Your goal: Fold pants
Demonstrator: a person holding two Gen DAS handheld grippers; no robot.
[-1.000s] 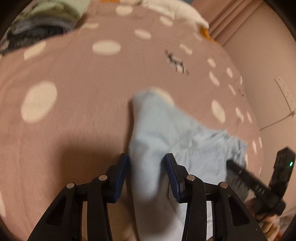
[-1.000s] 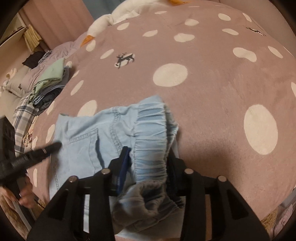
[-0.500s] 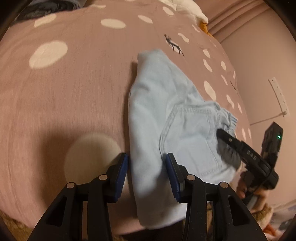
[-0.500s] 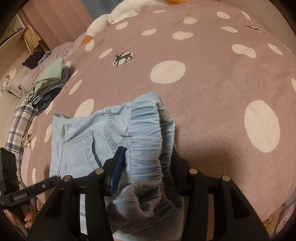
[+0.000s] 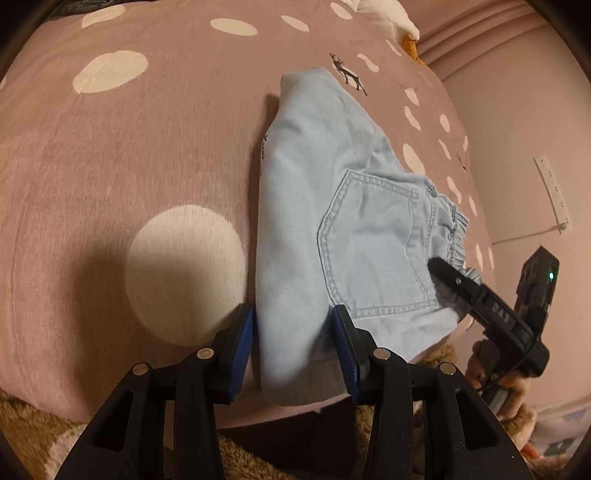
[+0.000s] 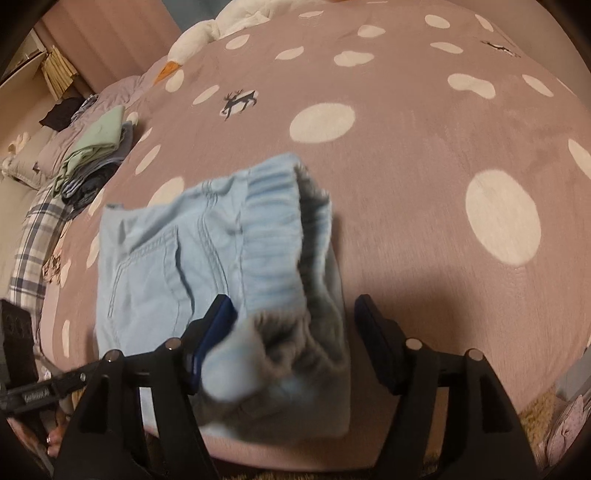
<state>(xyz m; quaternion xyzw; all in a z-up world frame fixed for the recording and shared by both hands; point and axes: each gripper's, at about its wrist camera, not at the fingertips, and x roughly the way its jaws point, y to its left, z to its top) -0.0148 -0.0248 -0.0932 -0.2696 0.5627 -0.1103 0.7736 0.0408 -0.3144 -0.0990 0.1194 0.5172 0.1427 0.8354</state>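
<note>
Light blue denim pants [image 5: 332, 206] lie folded on the pink dotted bedspread [image 5: 147, 147], back pocket up, the near end hanging over the bed's front edge. My left gripper [image 5: 291, 332] is open, its jaws standing on either side of the folded leg edge. In the right wrist view the pants [image 6: 192, 258] show their elastic waistband, bunched and blurred between the jaws of my right gripper [image 6: 295, 332], which is open wide. The right gripper also shows in the left wrist view [image 5: 480, 299], at the waistband.
A stack of folded clothes [image 6: 96, 155] sits at the bed's far left by a plaid blanket [image 6: 33, 251]. A white goose plush [image 6: 221, 26] lies at the head. A wall [image 5: 524, 129] with an outlet strip [image 5: 552, 192] runs along the right. Brown fluffy rug [image 5: 258, 454] lies below.
The pants went down flat on the bed with the pocket up. My right gripper's jaws opened wider around the waistband. The left gripper drew back toward the bed's front edge.
</note>
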